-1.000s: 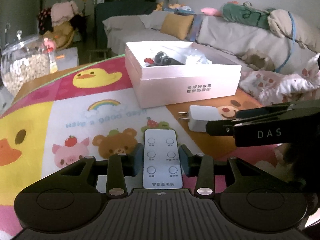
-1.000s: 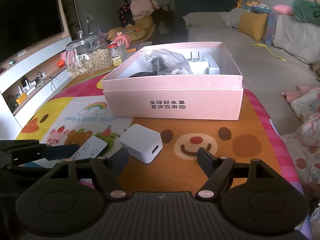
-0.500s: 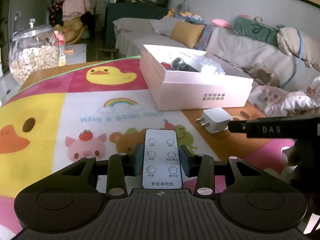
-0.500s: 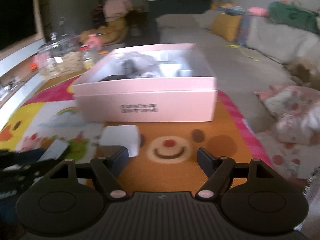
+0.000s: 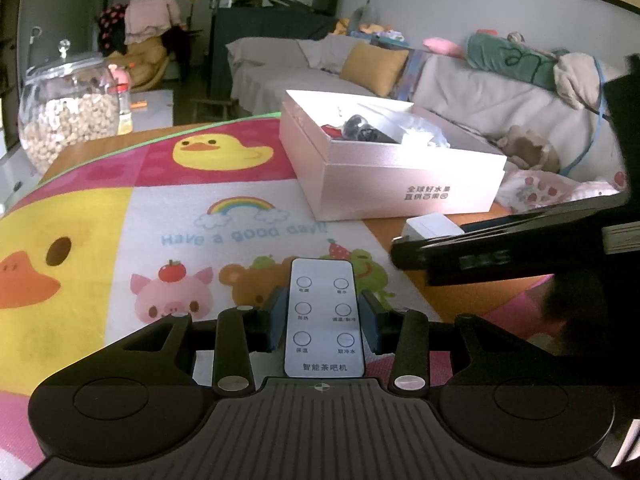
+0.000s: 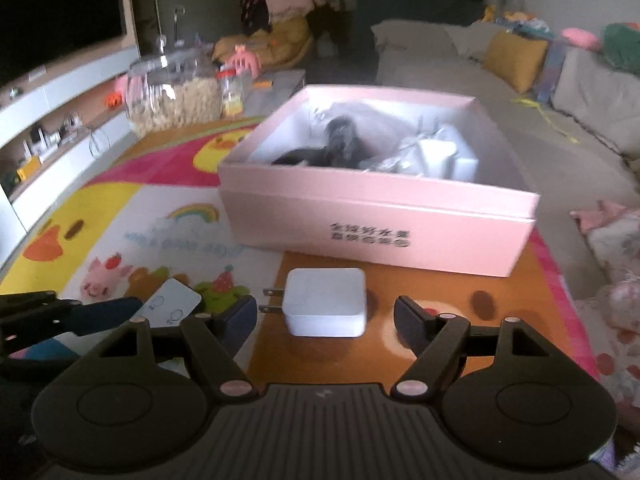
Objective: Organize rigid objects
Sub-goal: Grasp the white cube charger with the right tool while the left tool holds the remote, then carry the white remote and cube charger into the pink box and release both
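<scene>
Left gripper point(image 5: 324, 320): its blue-padded fingers point(image 5: 276, 322) are clamped on the two long edges of a flat white remote control point(image 5: 323, 316), a thin rounded rectangle with six round buttons in two columns and a line of Chinese characters at its near end. The remote's far end projects past the fingertips over the play mat point(image 5: 120, 248), a smooth printed sheet with ducks, a rainbow, a pig and a bear.

Right gripper point(image 6: 325, 316): its ribbed dark fingers point(image 6: 412, 320) are spread wide and grasp nothing. Between them, nearer the left finger and touching neither, lies a white charger block point(image 6: 325, 306), a glossy rounded square with two metal prongs pointing left, resting on the orange bear-face panel of the mat.

Just beyond the charger stands the pink box point(image 6: 372, 232), matte cardboard, rectangular, open-topped, with dark printed characters on its front wall. Inside lie a dark grey object, crinkled clear plastic and white blocks; this view is blurred, so finer detail cannot be told. A strip of bare mat separates charger and box wall.

At the mat's far left corner stands a lidded glass jar point(image 5: 68, 116) of pale round pieces. A grey covered sofa point(image 5: 460, 96) runs behind the box.
</scene>
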`<state>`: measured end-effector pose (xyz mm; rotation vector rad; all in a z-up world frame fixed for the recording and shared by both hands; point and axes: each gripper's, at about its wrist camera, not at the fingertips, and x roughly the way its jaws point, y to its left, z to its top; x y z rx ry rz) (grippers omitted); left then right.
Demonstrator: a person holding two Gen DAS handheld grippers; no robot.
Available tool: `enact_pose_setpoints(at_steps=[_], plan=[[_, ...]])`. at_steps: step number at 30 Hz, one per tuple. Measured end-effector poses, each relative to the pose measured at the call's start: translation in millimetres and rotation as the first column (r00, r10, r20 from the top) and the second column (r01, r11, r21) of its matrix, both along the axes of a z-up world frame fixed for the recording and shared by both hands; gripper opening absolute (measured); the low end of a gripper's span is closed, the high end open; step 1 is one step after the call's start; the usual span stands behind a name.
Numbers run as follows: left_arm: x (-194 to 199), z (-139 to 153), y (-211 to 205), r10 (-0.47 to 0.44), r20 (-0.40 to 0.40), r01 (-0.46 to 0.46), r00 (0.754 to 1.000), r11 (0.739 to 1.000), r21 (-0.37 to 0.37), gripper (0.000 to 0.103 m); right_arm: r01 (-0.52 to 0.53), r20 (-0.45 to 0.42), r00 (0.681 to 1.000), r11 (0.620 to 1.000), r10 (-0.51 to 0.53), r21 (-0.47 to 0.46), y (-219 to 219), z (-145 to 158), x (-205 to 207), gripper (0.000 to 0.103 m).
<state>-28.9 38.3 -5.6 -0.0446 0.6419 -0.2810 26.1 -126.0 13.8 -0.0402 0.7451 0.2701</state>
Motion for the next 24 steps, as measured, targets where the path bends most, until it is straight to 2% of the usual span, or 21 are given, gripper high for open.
enact_pose_setpoints(at_steps=[3,4,5,6,11,17,24], plan=[[0.0,0.0,0.2,0.0,-0.001,0.0,1.0,1.0,-0.003,0.044,-0.026,0.021,0.999,0.999,0.027,-0.043,13.0,-2.7,2.5,0.076],[-0.1,0.0,0.1,0.0,-0.001,0.0,1.0,1.0,-0.004,0.044,-0.043,0.022,0.999,0.998,0.044,-0.053,16.0,-3.1,1.8,0.073],[-0.4,0.1,0.2,0.0,-0.002,0.0,1.0,1.0,-0.007,0.044,-0.052,0.028,0.998,0.997,0.054,-0.061,17.5,-3.2,0.9,0.064],[-0.4,0.2,0.4,0.001,-0.003,-0.001,1.0,1.0,-0.009,0.044,-0.057,0.036,0.998,0.996,0.06,-0.071,18.9,-2.6,-0.8,0.059],[-1.2,0.3,2.5,0.001,-0.005,-0.001,1.0,1.0,-0.017,0.044,-0.07,0.043,0.996,0.995,0.073,-0.075,12.2,1.7,-10.1,0.06],[-1.0,0.5,-1.9,-0.001,-0.007,0.001,1.0,1.0,0.021,0.044,-0.057,0.065,0.996,0.995,0.062,-0.082,-6.5,6.2,-32.2,0.06],[-2.4,0.8,-10.9,-0.007,0.001,0.007,1.0,0.997,0.079,0.044,0.008,0.08,0.997,0.998,-0.003,-0.061,-36.2,11.9,-48.7,0.06]])
